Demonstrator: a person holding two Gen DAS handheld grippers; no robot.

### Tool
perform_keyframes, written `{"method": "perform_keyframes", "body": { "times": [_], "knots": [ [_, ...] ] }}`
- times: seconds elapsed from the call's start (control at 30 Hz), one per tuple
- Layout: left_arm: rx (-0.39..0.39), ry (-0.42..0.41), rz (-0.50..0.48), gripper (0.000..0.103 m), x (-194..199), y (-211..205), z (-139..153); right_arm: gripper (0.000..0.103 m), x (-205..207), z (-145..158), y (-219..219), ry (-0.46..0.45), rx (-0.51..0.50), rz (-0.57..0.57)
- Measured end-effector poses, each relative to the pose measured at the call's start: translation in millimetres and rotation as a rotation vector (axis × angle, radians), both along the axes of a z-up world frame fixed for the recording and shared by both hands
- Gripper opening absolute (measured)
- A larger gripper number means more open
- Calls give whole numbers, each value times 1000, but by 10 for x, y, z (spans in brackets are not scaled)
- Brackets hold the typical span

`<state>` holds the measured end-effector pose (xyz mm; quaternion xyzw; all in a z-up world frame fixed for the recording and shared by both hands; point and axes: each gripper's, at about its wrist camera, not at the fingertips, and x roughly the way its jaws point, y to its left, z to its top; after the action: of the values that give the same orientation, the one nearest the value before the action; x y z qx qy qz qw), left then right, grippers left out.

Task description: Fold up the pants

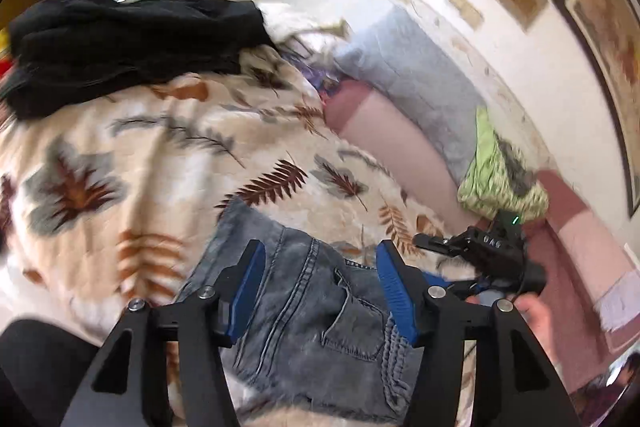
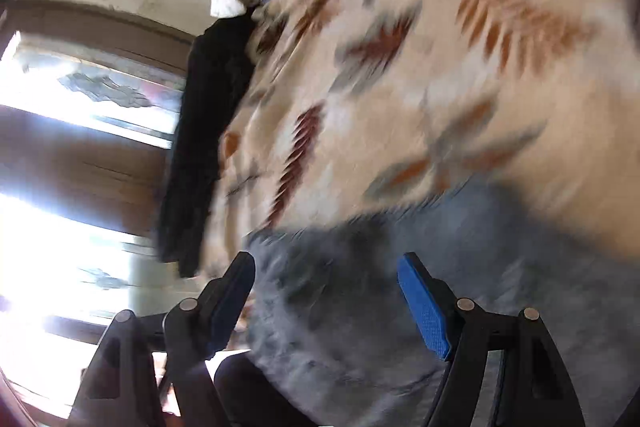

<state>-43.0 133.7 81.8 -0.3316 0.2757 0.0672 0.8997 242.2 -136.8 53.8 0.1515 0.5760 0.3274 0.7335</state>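
Left wrist view: the left gripper (image 1: 320, 291) hangs over the jeans (image 1: 316, 311), jaws spread wide with nothing between them, blue pads (image 1: 248, 291) either side of a back pocket and its seams. The jeans lie at the near edge of the bed, bunched on the blanket (image 1: 152, 155), cream with brown and grey leaves. Off to the right in the same view is the right gripper (image 1: 486, 255), a green light on its black body and a bit of the person's hand (image 1: 532, 315) under it; from here I cannot tell how its jaws stand.

Toward the far left corner of the bed sits a heap of black clothes (image 1: 128, 43). Along the far edge, against the wall, a grey pillow (image 1: 416, 83) leans above a pink one (image 1: 384, 131), and a crumpled green cloth (image 1: 500, 175) lies beside them. Framed pictures (image 1: 600, 39) hang on the wall above.

Right wrist view, badly smeared: the right gripper (image 2: 326, 291) shows jaws wide apart and gripping nothing, one blue pad (image 2: 424, 307) clear on the right. Below them is grey-blue denim, the jeans (image 2: 380, 307) again, with the blanket (image 2: 400, 87) beyond. The black clothes (image 2: 200, 147) lie along the bed's left edge, and bright windows (image 2: 60, 227) glare past them.
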Motion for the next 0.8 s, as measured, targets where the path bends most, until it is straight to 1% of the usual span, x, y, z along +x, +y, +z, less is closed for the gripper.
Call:
{"method": "perform_keyframes", "body": {
  "times": [0.03,0.07,0.1,0.13,0.17,0.2,0.23,0.27,0.3,0.37,0.47,0.5,0.53,0.57,0.6,0.63,0.67,0.7,0.73,0.77,0.8],
  "knots": [
    [17,54,-23,59,151,-14,-108,77,90,13,14,-62,-138,3],
    [14,116,-38,59,288,-7,-244,77,107,-14,66,-102,-233,17],
    [-14,193,-31,59,414,10,-470,77,141,-65,87,-117,-297,26],
    [-13,258,-31,59,501,13,-636,77,202,-192,140,-114,-378,40],
    [-9,339,-37,57,574,17,-818,76,226,-277,150,-107,-404,56],
    [-24,365,-37,57,599,43,-1016,73,227,-390,204,-102,-438,80],
    [19,322,-35,58,580,28,-1032,59,232,-529,278,-104,-499,110],
    [75,316,-44,58,578,-19,-1014,50,236,-667,348,-124,-574,141],
    [110,327,-51,58,594,-68,-990,50,254,-691,358,-163,-588,125],
    [121,328,-52,58,603,-74,-999,51,273,-633,395,-195,-596,112],
    [129,315,-59,58,596,-68,-1009,51,224,-511,477,-256,-666,114],
    [139,314,-62,58,584,-88,-1009,52,167,-411,522,-288,-668,102],
    [146,313,-63,58,577,-98,-1008,53,97,-273,548,-322,-636,91],
    [150,311,-64,58,550,-108,-1007,53,46,-178,568,-331,-600,85],
    [154,311,-62,58,564,-123,-1006,54,-13,-54,597,-333,-539,74],
    [160,311,-63,58,571,-133,-1008,57,-54,18,622,-330,-485,62],
    [163,310,-65,58,531,-109,-1010,61,-108,65,664,-322,-425,60],
    [166,308,-65,58,533,-118,-1007,62,-205,28,772,-299,-366,78],
    [167,307,-65,58,534,-118,-1008,64,-255,-46,867,-265,-339,107],
    [168,306,-66,58,536,-115,-1009,65,-259,-202,963,-224,-345,144],
    [166,304,-66,58,533,-111,-1010,65,-289,-367,1027,-199,-392,174]
  ]
}}
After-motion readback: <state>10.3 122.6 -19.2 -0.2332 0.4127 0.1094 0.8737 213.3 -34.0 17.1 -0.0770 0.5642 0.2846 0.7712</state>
